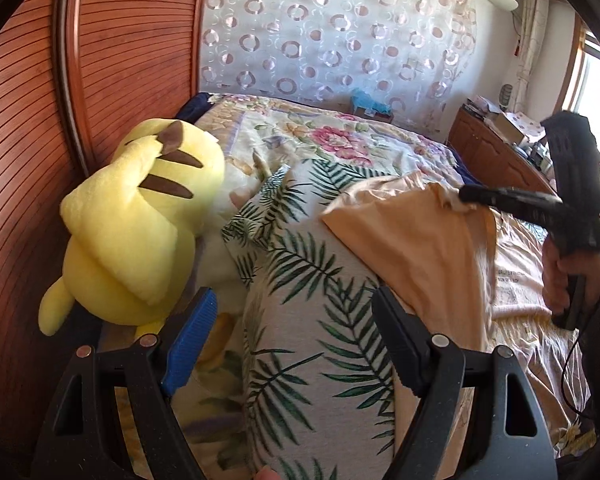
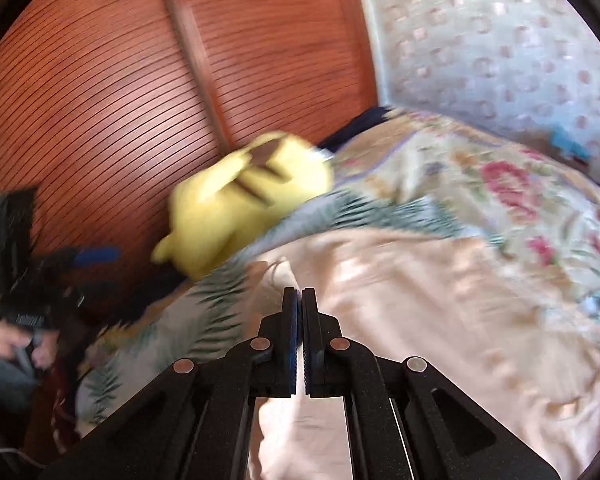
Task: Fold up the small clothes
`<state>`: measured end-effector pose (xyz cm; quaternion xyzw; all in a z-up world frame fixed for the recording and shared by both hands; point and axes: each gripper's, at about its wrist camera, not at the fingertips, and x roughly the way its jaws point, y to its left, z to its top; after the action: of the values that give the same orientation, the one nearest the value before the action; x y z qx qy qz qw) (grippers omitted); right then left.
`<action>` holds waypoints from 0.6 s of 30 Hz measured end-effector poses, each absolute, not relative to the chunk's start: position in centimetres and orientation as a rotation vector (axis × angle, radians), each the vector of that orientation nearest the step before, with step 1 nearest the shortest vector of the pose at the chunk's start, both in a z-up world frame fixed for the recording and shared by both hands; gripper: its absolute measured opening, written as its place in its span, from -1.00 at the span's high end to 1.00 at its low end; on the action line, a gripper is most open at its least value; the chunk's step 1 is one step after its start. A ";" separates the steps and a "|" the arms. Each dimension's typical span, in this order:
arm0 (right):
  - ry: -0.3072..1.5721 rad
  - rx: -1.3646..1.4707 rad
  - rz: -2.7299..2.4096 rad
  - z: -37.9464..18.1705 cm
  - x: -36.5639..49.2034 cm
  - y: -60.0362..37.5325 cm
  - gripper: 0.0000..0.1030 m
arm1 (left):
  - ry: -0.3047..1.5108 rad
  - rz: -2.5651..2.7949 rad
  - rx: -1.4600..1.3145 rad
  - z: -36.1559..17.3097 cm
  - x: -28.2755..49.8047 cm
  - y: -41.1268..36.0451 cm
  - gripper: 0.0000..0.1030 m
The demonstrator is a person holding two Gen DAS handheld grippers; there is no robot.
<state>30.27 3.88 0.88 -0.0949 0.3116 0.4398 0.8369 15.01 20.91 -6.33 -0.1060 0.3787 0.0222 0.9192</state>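
A white garment printed with green palm leaves (image 1: 300, 280) lies on the bed, and my left gripper (image 1: 294, 300) hovers open just above it with nothing between its pads. A peach garment (image 1: 420, 248) lies partly over the leaf-print one. My right gripper (image 1: 466, 194) is shut on the peach garment's upper edge, which is raised into a peak. In the right wrist view the right gripper (image 2: 299, 292) has its jaws pressed together over the peach garment (image 2: 420, 320), with the leaf-print garment (image 2: 204, 320) to its left. The left gripper (image 2: 60, 276) appears blurred at the left edge.
A yellow plush toy (image 1: 140, 220) sits against the slatted wooden wardrobe door (image 1: 40, 120), close to the left gripper's blue pad. The floral bedspread (image 1: 320, 132) stretches back to a patterned curtain (image 1: 340, 32). A wooden dresser (image 1: 492, 152) stands at the right.
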 end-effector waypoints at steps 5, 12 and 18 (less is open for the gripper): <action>0.680 -0.178 0.749 0.0 32.9 0.9 0.97 | 0.791 0.006 -0.202 -6.7 16.2 18.8 -0.56; 0.690 -0.174 0.667 -0.5 32.1 -0.3 0.45 | 0.785 -0.009 -0.138 -7.3 17.3 15.5 -0.56; 0.691 -0.118 0.719 1.6 27.3 -4.2 0.17 | 0.809 -0.033 -0.115 -7.9 17.8 14.2 -0.56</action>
<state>27.26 -4.22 1.55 -0.0564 0.3310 0.3446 0.8767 17.75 14.17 -7.92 -0.0559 0.3931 -0.0163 0.9176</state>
